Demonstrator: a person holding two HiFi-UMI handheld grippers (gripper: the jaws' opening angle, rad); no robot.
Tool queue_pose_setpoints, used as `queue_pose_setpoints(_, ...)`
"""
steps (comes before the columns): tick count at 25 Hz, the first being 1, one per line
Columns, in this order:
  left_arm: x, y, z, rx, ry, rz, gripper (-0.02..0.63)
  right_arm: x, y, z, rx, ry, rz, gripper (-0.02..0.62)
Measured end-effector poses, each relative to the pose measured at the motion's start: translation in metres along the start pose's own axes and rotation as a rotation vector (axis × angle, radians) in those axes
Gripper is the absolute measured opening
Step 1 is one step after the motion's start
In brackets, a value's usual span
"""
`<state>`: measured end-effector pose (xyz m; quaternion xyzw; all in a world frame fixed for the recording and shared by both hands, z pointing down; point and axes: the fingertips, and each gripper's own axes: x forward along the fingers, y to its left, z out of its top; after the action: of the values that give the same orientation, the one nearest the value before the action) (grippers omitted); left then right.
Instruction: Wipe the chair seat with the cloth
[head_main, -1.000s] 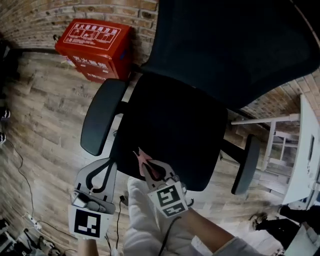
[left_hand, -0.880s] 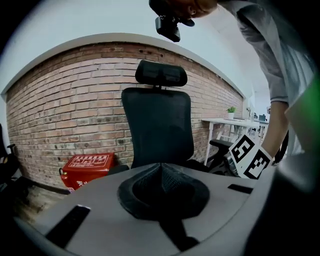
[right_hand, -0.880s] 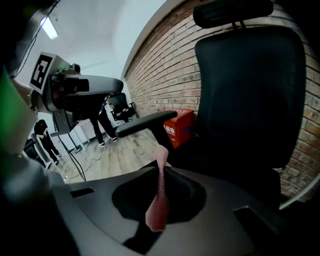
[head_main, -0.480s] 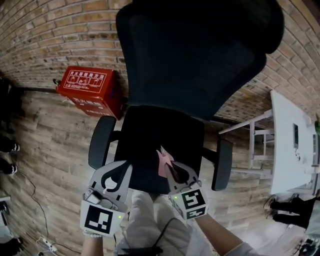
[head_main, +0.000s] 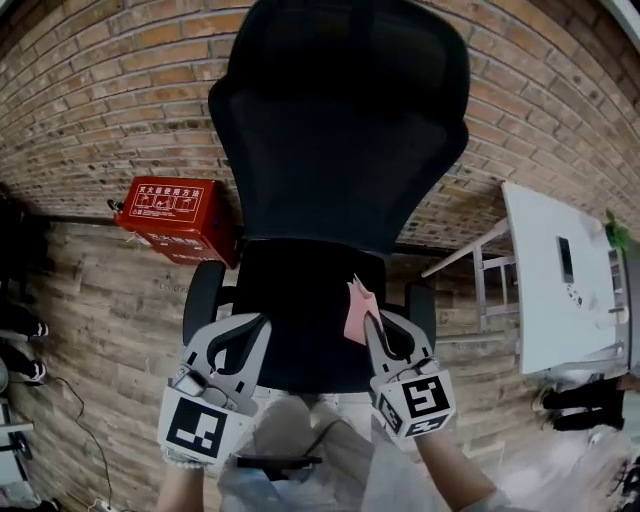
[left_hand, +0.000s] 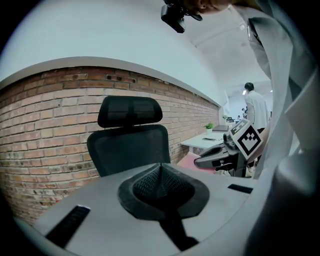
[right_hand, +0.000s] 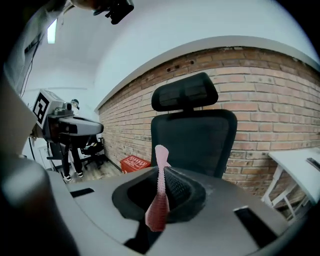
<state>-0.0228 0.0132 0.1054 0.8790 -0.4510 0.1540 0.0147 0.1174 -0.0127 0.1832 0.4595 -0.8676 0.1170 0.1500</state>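
The red box against the brick wall carries white print too small to read. A white table stands right of the chair. The right tongs clench the pink cloth over the front right of the seat. The left tongs are closed on nothing, over the seat's front left.

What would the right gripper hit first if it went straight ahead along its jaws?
Probably the office chair's backrest: the right gripper, shut on the pink cloth, points roughly level at it. The seat seems to lie below that line, though depth is unclear.
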Motion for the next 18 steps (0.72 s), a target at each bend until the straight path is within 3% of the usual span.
queue_pose_setpoints(8,-0.002,-0.012,0.037,0.016,-0.020,-0.022,0.018,-0.045,-0.010,0.049,0.008,-0.096,-0.034,0.051)
queue_pose_setpoints(18,-0.012,-0.025,0.053,0.051,-0.034,-0.055,0.018,-0.077,-0.005,0.070,0.016,-0.133,-0.057,0.051)
